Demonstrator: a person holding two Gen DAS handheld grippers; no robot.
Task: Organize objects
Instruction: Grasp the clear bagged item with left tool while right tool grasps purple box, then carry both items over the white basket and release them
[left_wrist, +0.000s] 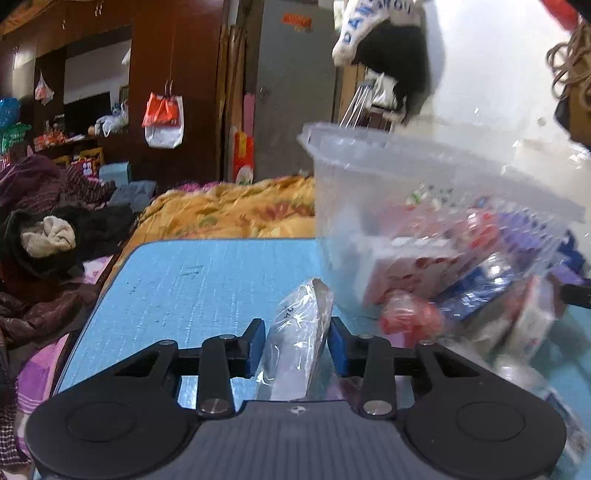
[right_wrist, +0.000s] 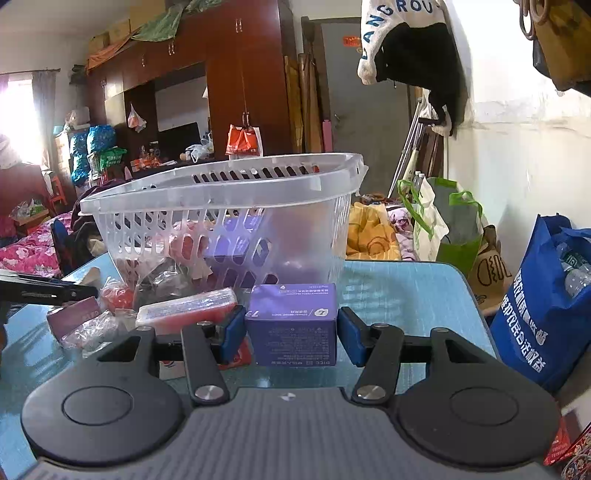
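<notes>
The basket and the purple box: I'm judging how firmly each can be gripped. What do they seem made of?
Basket: apparently translucent, whitish moulded plastic with a smooth, slightly glossy finish; you can see items through its slotted walls. Purple box: likely printed cardboard with a matte to satin finish; it has crisp folded edges and small printed text.

Dark wood wardrobe, blue shopping bag, yellow quilt
</notes>
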